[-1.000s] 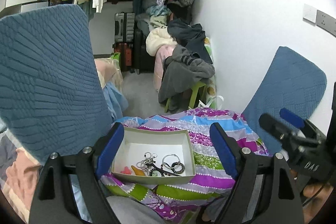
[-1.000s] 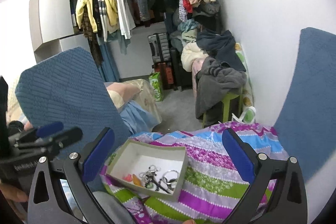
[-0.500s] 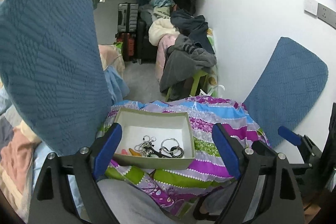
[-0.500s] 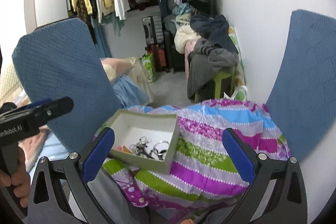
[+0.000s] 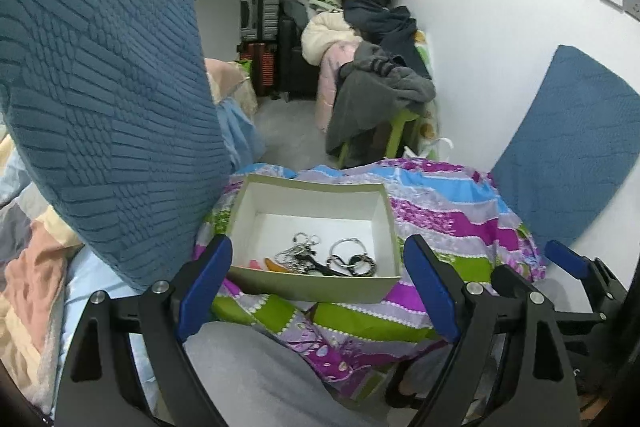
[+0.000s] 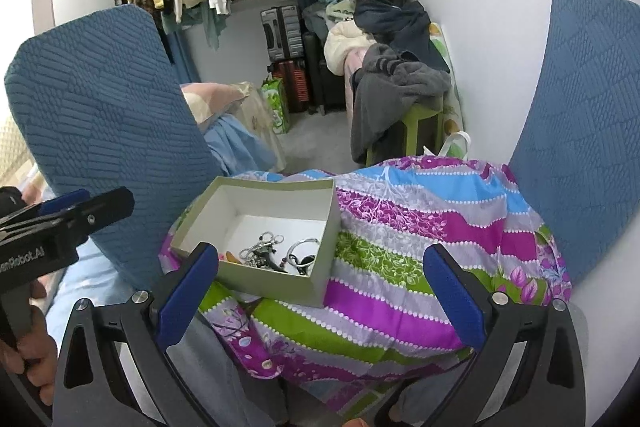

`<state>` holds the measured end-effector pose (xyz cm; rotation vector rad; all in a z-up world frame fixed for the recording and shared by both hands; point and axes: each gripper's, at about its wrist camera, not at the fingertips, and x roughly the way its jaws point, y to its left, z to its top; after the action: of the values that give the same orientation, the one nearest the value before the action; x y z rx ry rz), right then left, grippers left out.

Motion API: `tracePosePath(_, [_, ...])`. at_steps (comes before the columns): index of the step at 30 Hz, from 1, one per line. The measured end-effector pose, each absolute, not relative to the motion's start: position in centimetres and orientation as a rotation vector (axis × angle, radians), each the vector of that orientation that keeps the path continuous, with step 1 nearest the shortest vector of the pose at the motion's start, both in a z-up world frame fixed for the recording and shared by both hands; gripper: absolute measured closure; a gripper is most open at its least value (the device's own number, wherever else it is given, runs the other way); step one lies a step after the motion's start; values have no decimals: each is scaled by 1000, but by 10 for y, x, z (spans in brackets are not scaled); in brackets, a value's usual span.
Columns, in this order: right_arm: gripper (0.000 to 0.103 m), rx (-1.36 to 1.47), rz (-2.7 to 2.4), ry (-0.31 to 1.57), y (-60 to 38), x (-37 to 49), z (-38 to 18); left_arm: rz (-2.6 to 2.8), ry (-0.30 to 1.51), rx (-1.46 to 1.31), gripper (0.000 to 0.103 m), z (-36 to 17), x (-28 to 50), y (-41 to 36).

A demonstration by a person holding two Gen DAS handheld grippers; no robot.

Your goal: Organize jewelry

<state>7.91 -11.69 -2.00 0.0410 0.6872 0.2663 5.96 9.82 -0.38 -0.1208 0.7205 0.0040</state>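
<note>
We held both tools above the open cardboard box, which sat on the striped floral quilt between two blue cushions. The left gripper had its fingers spread wide and empty, framing the box; the right gripper was likewise wide open with nothing in it, the box lying toward its left finger. The jewelry lay tangled at the near end of the box: a silver chain, a ring-shaped bangle, dark cords and a small orange piece. We judged these light, slippery and prone to snagging, so pinching the stiff bangle rim looked safest. The box seemed light enough to slide on soft bedding.
</note>
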Motion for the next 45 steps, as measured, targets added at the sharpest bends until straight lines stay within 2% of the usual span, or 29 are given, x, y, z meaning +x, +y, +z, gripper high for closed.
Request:
tracePosePath(13, [0,31,229,695,-120,88,-23,11,781,-110,14,-17,67,96])
tracePosePath(16, [0,30,227,696,-121,89,-23,12,789,-103,12,-19,66,95])
tracePosePath(20, [0,24,224,695,-122,89,-24,13,795,-123,4,-19,66,96])
tracePosePath(24, [0,24,219,695,-125,90,-25,8,786,-137,1,-17,65,95])
tracePosePath(45, [0,1,212,685,-126,88,-24,5,797,-119,1,-21,64,93])
